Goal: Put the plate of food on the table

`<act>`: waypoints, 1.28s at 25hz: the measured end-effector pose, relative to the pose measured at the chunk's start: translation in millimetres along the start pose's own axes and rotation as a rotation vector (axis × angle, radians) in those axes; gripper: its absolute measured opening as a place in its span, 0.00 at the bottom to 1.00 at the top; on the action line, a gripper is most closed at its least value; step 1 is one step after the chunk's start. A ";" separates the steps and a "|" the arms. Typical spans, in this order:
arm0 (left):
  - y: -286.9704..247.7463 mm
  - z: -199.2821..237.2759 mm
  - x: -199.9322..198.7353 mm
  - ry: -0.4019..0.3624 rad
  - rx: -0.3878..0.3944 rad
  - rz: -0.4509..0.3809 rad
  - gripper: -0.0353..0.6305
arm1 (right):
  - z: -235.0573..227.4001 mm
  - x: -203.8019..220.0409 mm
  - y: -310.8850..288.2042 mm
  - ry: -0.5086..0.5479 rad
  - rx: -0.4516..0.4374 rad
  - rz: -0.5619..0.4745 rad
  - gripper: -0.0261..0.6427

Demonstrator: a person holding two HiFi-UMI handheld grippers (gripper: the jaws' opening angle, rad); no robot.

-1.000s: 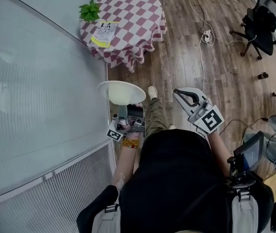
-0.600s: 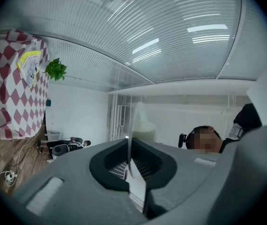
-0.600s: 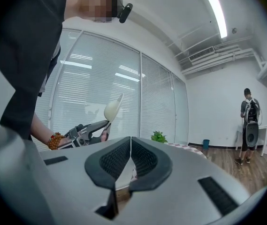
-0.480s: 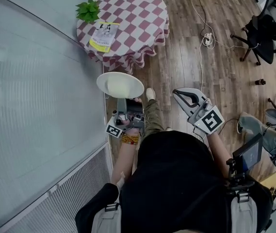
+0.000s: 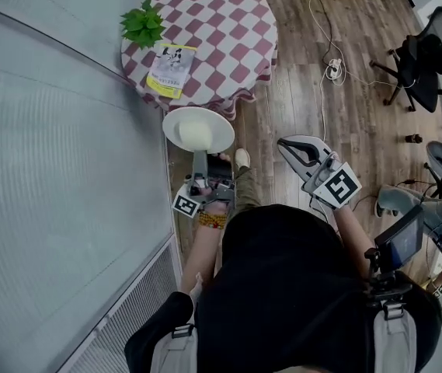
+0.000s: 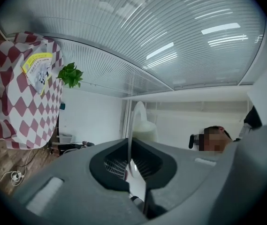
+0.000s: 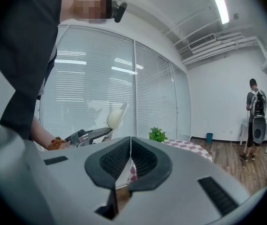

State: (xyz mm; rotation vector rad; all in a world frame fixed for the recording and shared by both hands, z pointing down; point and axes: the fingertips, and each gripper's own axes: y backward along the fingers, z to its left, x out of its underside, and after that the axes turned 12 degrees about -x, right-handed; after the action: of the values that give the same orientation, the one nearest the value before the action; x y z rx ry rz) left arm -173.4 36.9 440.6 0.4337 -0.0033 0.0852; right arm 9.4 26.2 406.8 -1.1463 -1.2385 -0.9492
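A white plate (image 5: 198,129) with a pale mound of food (image 5: 195,135) is held level by its near rim in my left gripper (image 5: 200,158), which is shut on it. In the left gripper view the plate's rim (image 6: 134,121) runs edge-on between the closed jaws. The plate hangs just short of the near edge of the round table (image 5: 232,41) with its red-and-white checked cloth. My right gripper (image 5: 287,144) is shut and empty, held out over the wooden floor to the right of the plate. It also sees the plate (image 7: 116,116) and the table (image 7: 189,148).
A green plant (image 5: 143,23) and a yellow booklet (image 5: 171,70) sit on the table's left part. A glass wall with blinds (image 5: 50,169) runs along the left. A power strip with cables (image 5: 331,56) and an office chair (image 5: 419,61) stand right. A person (image 7: 255,121) stands far off.
The table has drawn closer in the head view. The plate in my left gripper now nearly reaches its near edge. Both grippers keep their pose and stay shut.
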 end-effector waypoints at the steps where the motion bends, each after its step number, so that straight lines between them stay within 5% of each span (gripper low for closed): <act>1: -6.1 4.9 -3.4 0.001 -0.010 0.004 0.07 | -6.7 -2.0 -8.4 0.001 -0.008 -0.001 0.06; 13: -76.6 67.0 -56.8 -0.002 -0.165 0.059 0.07 | -91.2 -9.9 -92.2 -0.019 -0.035 0.007 0.06; 24: -127.2 112.8 -59.4 -0.005 -0.286 0.125 0.07 | -138.0 7.3 -88.0 -0.061 0.034 0.013 0.06; 32: -187.0 156.8 -65.9 -0.052 -0.346 0.156 0.07 | -197.7 37.9 -107.2 -0.092 -0.001 0.070 0.06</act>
State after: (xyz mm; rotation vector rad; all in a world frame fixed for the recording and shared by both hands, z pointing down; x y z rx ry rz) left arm -221.2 -203.4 503.0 0.0893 -0.1020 0.2236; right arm -50.1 -186.4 464.1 -1.2383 -1.2633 -0.8531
